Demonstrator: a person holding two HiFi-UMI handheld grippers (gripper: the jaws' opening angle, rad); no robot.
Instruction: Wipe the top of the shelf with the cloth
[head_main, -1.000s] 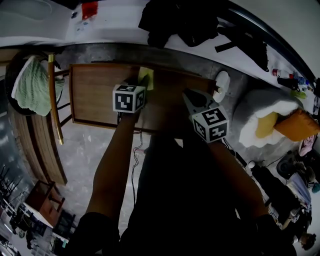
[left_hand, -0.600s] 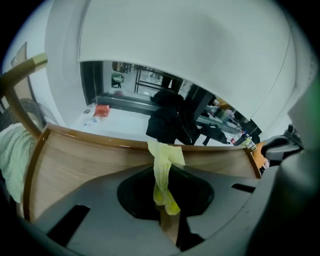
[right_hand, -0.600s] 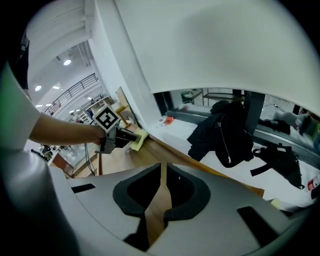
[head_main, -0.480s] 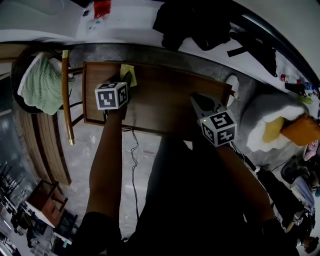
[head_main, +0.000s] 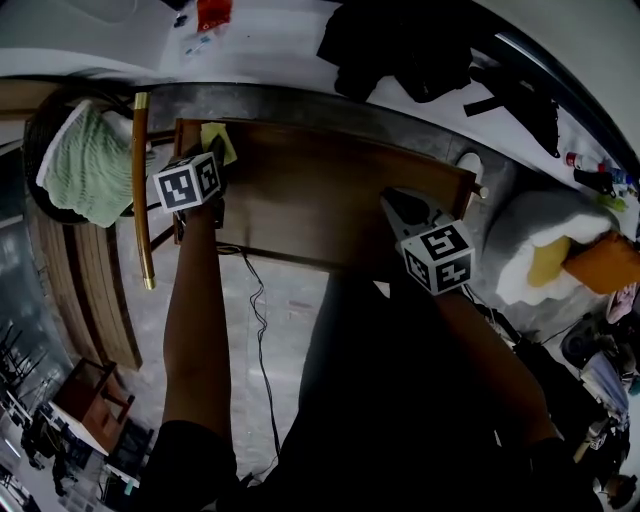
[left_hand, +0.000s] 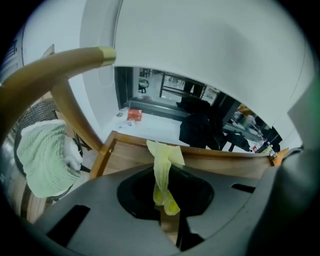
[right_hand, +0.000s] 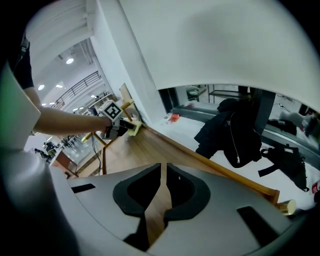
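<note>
A crumpled yellow cloth (left_hand: 163, 165) is clamped in the closed left claw (left_hand: 165, 199) and spills just ahead of its tips onto the brown wooden shelf top (head_main: 330, 195). The right claw (right_hand: 161, 196) is closed on nothing, with the shelf beneath it.

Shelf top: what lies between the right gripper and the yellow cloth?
Nothing: only bare wood of the shelf top separates the right gripper from the cloth, seen in the head view.

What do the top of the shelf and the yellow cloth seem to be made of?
The shelf top looks like wood or veneer, brown and smooth: fine grain lines run along it. The cloth seems thin, soft fabric, pale yellow-green: it bunches where the left gripper pinches it.
</note>
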